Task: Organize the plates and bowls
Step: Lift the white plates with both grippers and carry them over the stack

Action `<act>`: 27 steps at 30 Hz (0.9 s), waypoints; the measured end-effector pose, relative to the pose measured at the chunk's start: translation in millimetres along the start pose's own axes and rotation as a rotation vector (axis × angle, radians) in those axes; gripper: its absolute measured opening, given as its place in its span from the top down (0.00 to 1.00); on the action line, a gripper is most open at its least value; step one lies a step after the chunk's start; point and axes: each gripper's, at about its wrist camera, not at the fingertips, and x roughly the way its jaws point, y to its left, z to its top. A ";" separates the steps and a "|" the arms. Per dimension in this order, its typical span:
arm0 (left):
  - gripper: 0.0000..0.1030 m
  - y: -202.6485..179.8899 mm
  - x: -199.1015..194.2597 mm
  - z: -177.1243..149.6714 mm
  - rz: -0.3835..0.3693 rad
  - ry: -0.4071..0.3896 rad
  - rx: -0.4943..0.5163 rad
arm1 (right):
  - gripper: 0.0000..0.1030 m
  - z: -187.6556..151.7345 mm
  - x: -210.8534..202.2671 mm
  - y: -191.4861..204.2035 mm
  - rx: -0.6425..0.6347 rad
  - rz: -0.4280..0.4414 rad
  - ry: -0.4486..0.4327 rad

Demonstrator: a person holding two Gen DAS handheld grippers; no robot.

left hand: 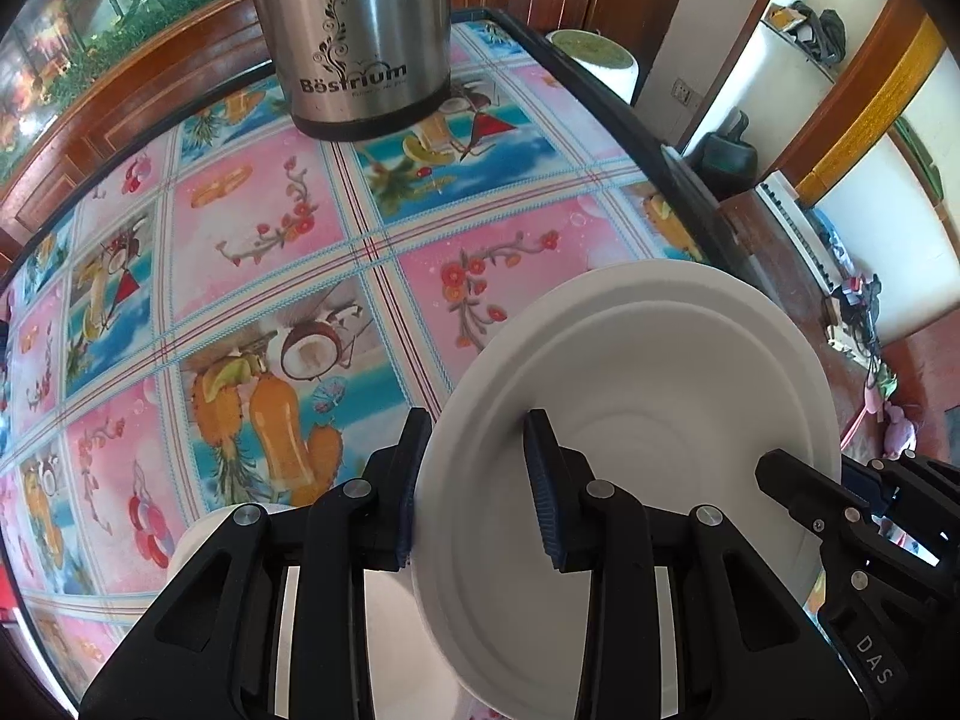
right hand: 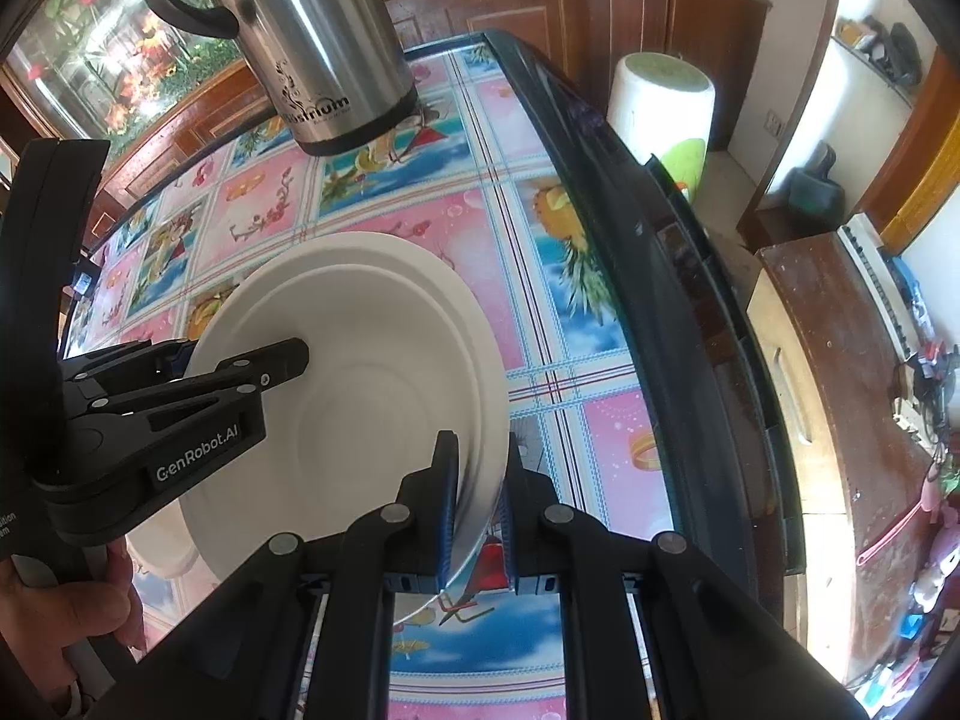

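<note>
The right gripper [right hand: 477, 516] pinches the near rim of two nested white plates [right hand: 384, 324]. The left gripper [right hand: 240, 369] grips their opposite rim, above the flowered tablecloth [right hand: 540, 312], near a steel flask [right hand: 324, 42].

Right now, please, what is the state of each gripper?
Left gripper: closed on the left rim of the white bowl.
Right gripper: closed on the rims at the right side, bowl and white plate beneath.

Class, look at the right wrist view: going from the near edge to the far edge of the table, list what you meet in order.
right gripper clamped on the rim → white plates, nested and held tilted → bare patterned tablecloth → steel flask at the far end.
</note>
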 end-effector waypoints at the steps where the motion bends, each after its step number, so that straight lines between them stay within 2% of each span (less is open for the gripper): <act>1: 0.70 -0.5 -4.2 0.1 0.000 -0.007 -0.001 | 0.89 0.3 -2.7 0.5 -0.001 0.000 -0.004; 8: 0.70 3.7 -43.6 -7.0 0.011 -0.066 -0.009 | 0.89 -0.2 -33.2 12.4 -0.025 -0.001 -0.047; 14: 0.70 23.8 -75.0 -32.2 0.028 -0.096 -0.038 | 0.89 -10.4 -53.5 37.4 -0.070 0.017 -0.063; 27: 0.70 115.3 -128.0 -131.2 0.097 -0.100 -0.195 | 0.88 -58.0 -60.2 137.5 -0.223 0.099 -0.015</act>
